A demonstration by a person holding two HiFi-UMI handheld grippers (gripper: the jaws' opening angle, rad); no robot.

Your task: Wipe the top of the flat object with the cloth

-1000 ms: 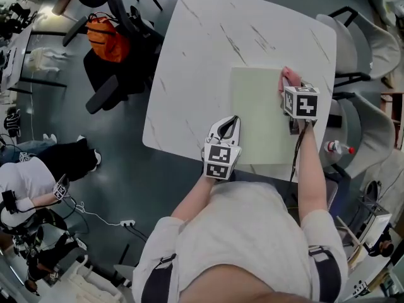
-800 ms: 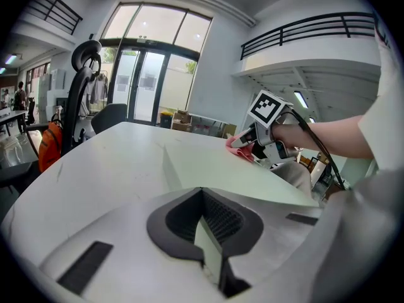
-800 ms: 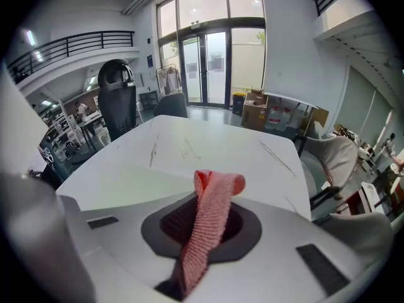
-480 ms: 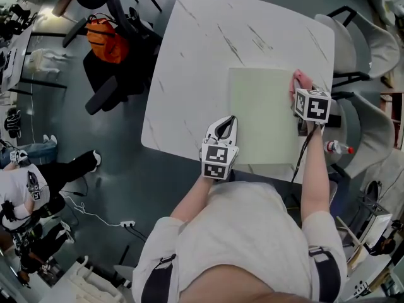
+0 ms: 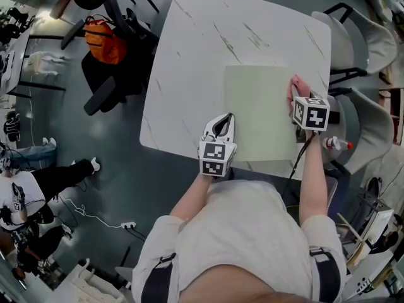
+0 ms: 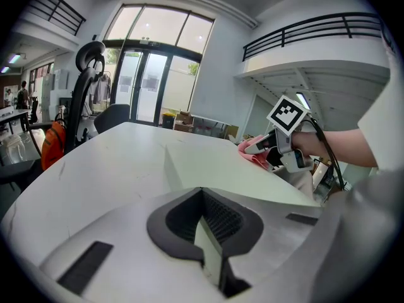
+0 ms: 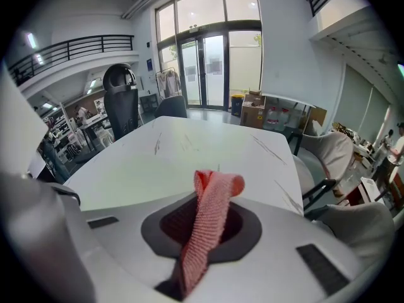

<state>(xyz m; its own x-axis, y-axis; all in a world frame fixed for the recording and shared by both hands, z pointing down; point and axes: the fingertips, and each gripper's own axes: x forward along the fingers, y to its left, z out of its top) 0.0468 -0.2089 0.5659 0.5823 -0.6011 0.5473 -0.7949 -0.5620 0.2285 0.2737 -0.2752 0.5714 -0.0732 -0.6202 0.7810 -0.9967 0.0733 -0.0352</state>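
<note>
A pale green flat board (image 5: 259, 109) lies on the white marble table (image 5: 189, 55). My left gripper (image 5: 225, 120) is at the board's near left edge, jaws shut on that edge; a thin pale slab of the board (image 6: 208, 257) shows between them. My right gripper (image 5: 297, 101) is at the board's right edge, shut on a pink cloth (image 5: 295, 86) whose free end rests on the board. In the right gripper view the cloth (image 7: 211, 216) runs up from between the jaws of the right gripper (image 7: 201, 229). From the left gripper view the cloth (image 6: 252, 153) shows on the board (image 6: 221, 169).
Grey chairs (image 5: 363, 40) stand close along the table's right side, with a small bottle (image 5: 334, 144) beside them. A black office chair with an orange bag (image 5: 104, 38) stands off the far left corner. A person (image 5: 19, 194) is on the floor at the left.
My right gripper has slid the cloth rightward across the board to its right edge, then slightly nearer to me. The left gripper stayed at the board's edge.
</note>
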